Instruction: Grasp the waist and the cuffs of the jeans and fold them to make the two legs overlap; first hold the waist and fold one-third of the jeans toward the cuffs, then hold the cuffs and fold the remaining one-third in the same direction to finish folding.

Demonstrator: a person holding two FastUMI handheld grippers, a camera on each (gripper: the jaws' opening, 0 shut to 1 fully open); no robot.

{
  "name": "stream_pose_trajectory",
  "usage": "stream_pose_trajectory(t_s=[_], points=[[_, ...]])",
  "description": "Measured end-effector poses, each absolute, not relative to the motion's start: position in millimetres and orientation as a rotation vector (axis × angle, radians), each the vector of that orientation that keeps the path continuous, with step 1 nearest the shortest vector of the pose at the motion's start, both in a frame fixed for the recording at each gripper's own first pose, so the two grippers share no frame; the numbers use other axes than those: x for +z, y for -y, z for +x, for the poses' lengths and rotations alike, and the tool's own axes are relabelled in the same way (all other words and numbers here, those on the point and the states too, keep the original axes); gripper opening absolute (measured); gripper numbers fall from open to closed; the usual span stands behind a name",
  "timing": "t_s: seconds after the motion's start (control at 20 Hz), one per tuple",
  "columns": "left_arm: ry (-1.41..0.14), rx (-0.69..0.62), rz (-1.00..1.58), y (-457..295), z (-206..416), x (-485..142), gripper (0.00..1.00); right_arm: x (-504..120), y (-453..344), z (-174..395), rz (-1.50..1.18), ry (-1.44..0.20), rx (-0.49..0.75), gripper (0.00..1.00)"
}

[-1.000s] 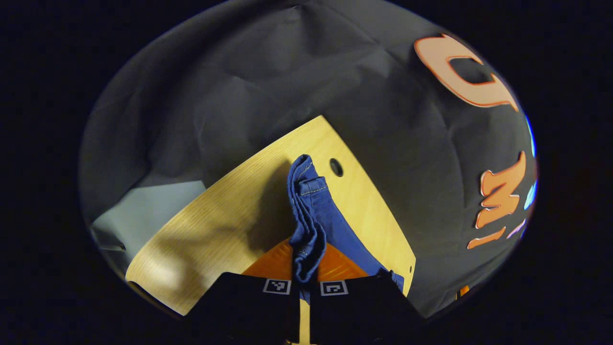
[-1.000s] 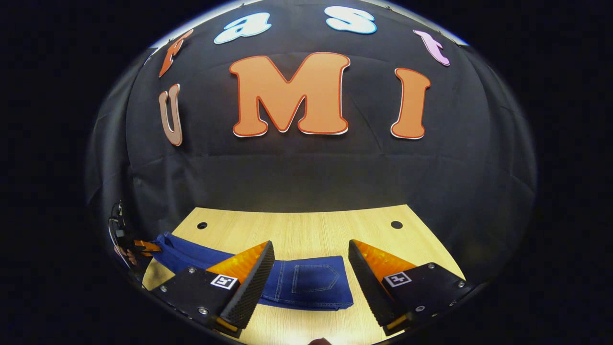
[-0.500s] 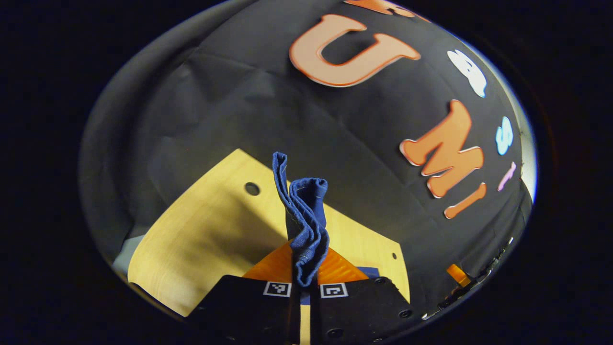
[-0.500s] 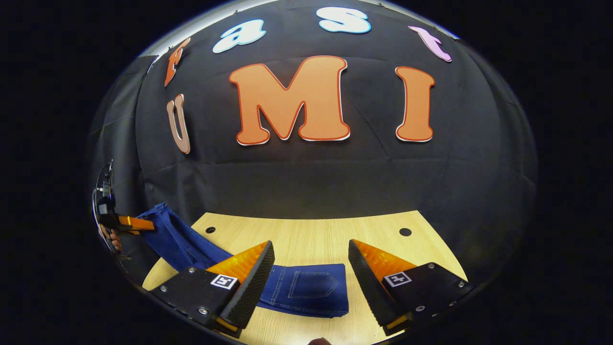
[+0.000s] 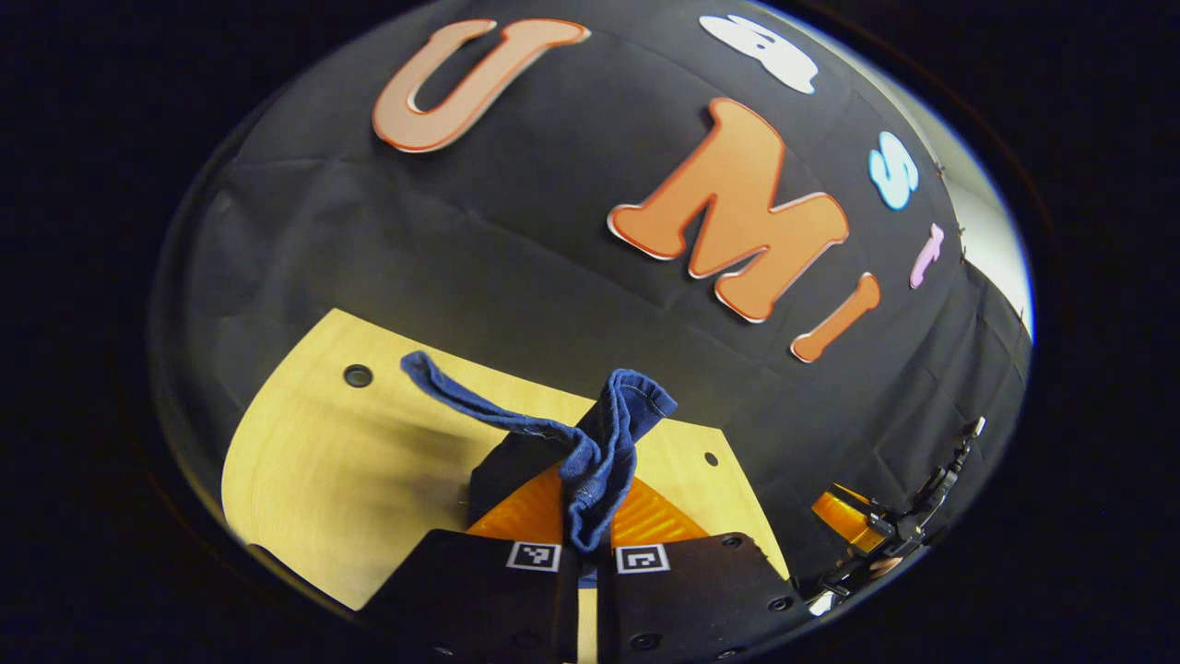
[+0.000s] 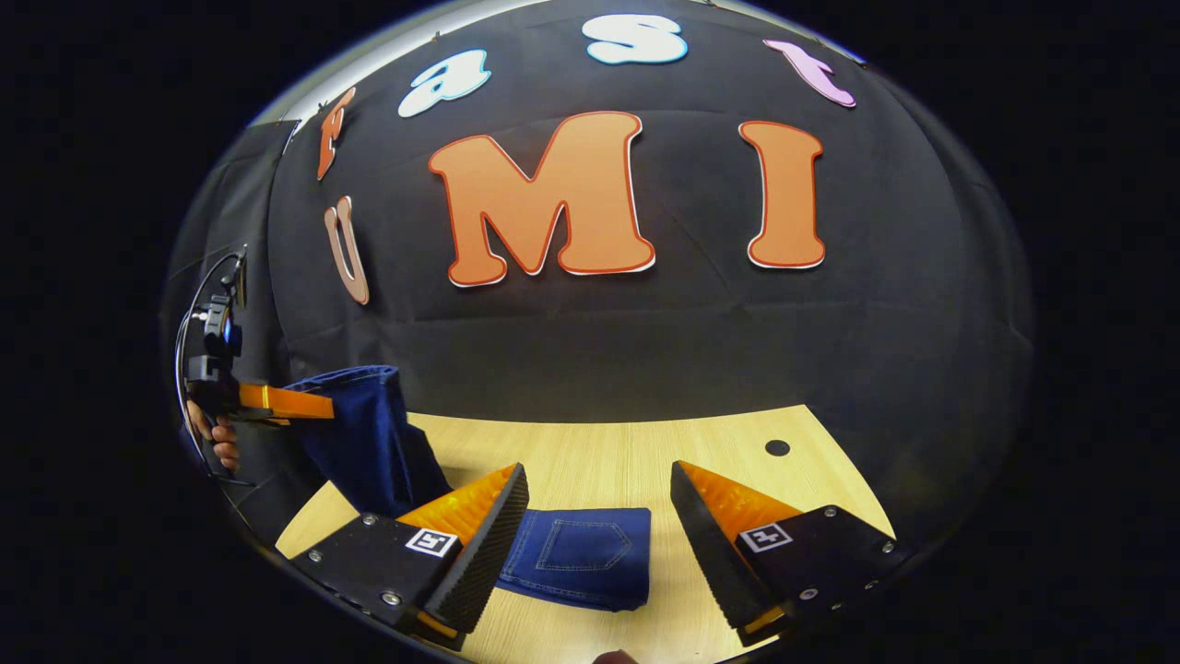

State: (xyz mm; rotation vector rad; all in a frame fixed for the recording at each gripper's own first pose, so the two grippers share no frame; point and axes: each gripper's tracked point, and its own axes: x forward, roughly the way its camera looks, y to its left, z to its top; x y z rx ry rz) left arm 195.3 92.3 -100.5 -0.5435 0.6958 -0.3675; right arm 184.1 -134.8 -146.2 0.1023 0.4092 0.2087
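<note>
Cuff-end fold is judged to be the step in hand. At the far left of the right gripper view, the left hand-held gripper (image 6: 318,406) is raised above the tabletop with the cuff end of the dark blue denim jeans (image 6: 581,558) hanging from it, a person's hand (image 6: 221,443) behind it. In the left gripper view its two fingers are closed tight on a bunched fold of that denim (image 5: 595,470), cuff hem flaring above the grip and a strip of cloth trailing to the left.

Centre of the right gripper view: the folded waist portion, back pocket uppermost, lies flat on the light wooden tabletop (image 6: 599,443), near its front edge. The raised cloth runs down to it from the left.

Right hand-held gripper (image 6: 599,530) hovers over that folded portion, fingers spread wide, holding nothing and not visibly touching the denim.

Next move, as judged: carry the cuffs across and lay them over the folded part, edges aligned; the idle gripper may need to pin the stack against dragging.

Tabletop is pale wood grain with small round holes near the back corners. Black cloth wall stands behind it.
</note>
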Motion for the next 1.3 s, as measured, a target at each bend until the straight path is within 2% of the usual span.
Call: stream_pose_trajectory(t_s=[0.6,0.65,0.7,0.75,0.8,0.85,0.9,0.95,1.0,1.15,1.3], points=[[-0.809,-0.471,-0.214,82,184,-138,0.08,-155,188,200,0.163,-0.402,0.208,0.95],[-0.825,-0.476,-0.183,95,180,-143,0.09,-156,193,202,0.168,-0.402,0.207,0.95],[-0.841,-0.493,-0.159,107,174,-147,0.11,-156,199,204,0.171,-0.401,0.202,1.00],[-0.847,-0.509,-0.144,119,170,-153,0.14,-155,202,206,0.176,-0.397,0.203,0.95],[-0.856,-0.524,-0.133,128,167,-157,0.19,-155,208,208,0.177,-0.395,0.195,0.96],[-0.858,-0.540,-0.122,138,163,-158,0.19,-155,212,209,0.178,-0.391,0.194,0.96],[-0.862,-0.552,-0.116,146,158,-159,0.29,-156,216,210,0.175,-0.390,0.185,0.96],[-0.854,-0.569,-0.112,151,154,-154,0.29,-155,219,211,0.172,-0.385,0.183,0.96],[-0.833,-0.593,-0.111,159,157,-150,0.34,-153,221,212,0.166,-0.378,0.177,0.96],[-0.752,-0.595,-0.064,152,156,-124,0.81,-140,219,216,0.147,-0.340,0.175,0.96],[-0.638,-0.512,-0.017,123,167,-95,0.82,-119,206,219,0.124,-0.285,0.182,0.97]])
